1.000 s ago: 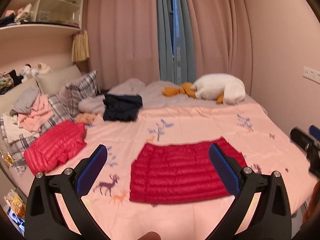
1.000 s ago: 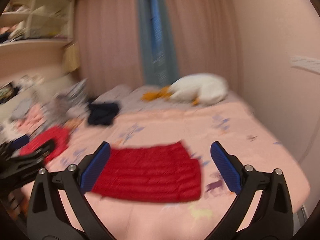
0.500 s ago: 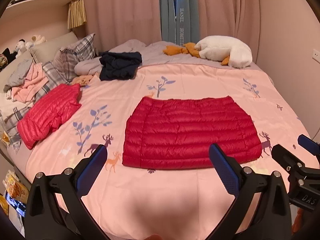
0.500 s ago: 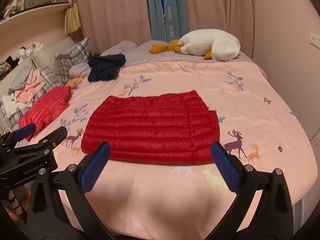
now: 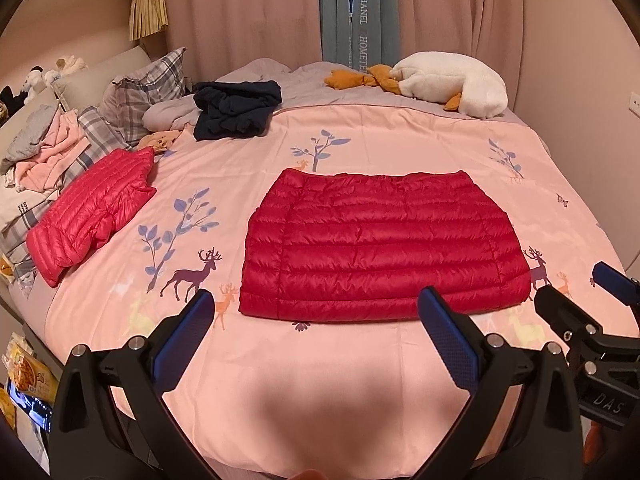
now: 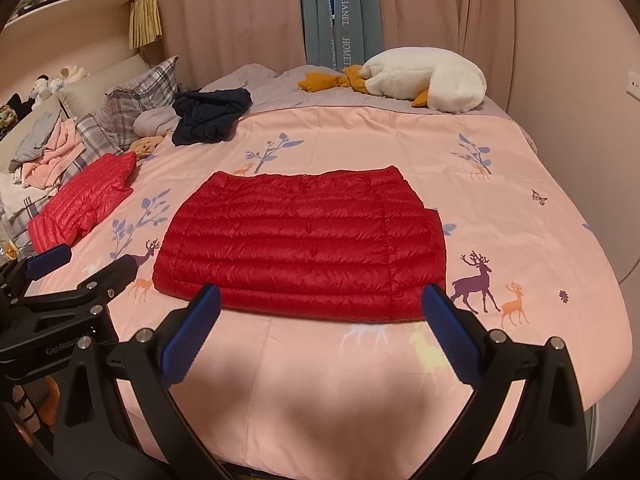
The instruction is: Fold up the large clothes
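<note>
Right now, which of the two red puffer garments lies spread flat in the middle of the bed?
The darker red puffer jacket, flat at the centre; the pinker red jacket lies bunched by the pillows.

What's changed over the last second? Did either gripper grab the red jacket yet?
No grab. Both grippers tilted down and drew in toward the near edge of the red down jacket; the left gripper and right gripper remain open and empty, hovering short of it. The jacket lies flat on the pink bedspread as before, and the pink jacket and dark garment have not moved.
</note>
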